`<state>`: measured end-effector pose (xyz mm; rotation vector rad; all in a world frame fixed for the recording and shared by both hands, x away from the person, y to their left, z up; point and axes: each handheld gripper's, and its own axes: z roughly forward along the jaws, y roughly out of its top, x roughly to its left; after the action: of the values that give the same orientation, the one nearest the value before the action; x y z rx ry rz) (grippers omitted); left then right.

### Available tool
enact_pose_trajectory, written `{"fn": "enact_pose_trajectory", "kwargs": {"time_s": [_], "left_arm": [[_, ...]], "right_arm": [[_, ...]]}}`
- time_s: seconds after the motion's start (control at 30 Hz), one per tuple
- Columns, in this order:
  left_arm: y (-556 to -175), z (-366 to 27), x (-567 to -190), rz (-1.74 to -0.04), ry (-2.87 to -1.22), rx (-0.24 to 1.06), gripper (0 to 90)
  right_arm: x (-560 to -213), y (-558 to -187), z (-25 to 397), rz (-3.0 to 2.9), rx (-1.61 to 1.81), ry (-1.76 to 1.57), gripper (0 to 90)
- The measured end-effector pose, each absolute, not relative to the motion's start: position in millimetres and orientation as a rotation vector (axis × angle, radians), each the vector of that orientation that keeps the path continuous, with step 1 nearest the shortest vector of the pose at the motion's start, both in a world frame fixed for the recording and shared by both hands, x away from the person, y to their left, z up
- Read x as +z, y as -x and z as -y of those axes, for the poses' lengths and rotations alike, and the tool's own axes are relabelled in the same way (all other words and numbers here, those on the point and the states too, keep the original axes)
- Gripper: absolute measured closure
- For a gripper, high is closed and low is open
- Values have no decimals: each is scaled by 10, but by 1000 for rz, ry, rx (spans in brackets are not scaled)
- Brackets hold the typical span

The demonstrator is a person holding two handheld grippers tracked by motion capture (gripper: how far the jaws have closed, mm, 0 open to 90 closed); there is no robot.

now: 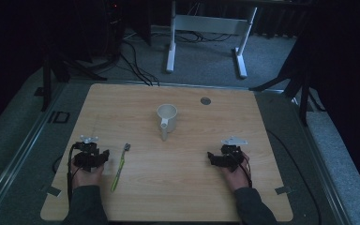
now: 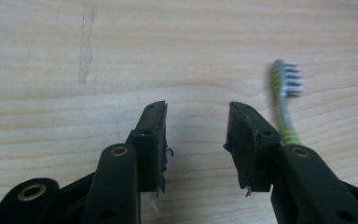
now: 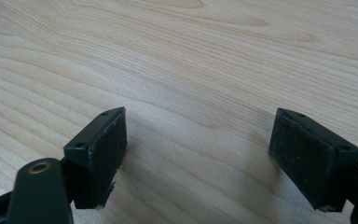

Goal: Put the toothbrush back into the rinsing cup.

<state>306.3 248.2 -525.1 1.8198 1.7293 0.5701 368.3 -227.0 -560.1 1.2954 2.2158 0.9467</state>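
Toothbrush point(image 2: 285, 100) handle hides behind the gaping left tool point(image 2: 196, 140); right tool point(image 3: 198, 158) gapes wider.

toothbrush point(image 2: 284, 112) handle hidden behind one jaw of the left gripper point(image 2: 196, 135), bristles blurred, forearms cropped at high view's bottom edge

Wooden table point(image 1: 192, 187): toothbrush point(image 1: 120, 167), white mug point(image 1: 166, 119).
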Motion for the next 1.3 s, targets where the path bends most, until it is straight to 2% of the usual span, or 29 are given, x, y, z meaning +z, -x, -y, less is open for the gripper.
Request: {"fn": "enact_pose_trajectory", "kwargs": {"time_s": [0.17,0.67,1.3], "left_arm": [[-3059,-2456,-5154,-1690,-1838,537,612],[-3112,-2265,-4898,-1624,-1915,519,586],[-3158,-2076,-4798,-1613,-2015,447,602]], "right_arm": [[-5601,-3680,2269,-2214,947,-1296,188],[-5601,-3680,2269,-2215,946,-1297,188],[-5600,-3679,2268,-2214,947,-1299,188]]}}
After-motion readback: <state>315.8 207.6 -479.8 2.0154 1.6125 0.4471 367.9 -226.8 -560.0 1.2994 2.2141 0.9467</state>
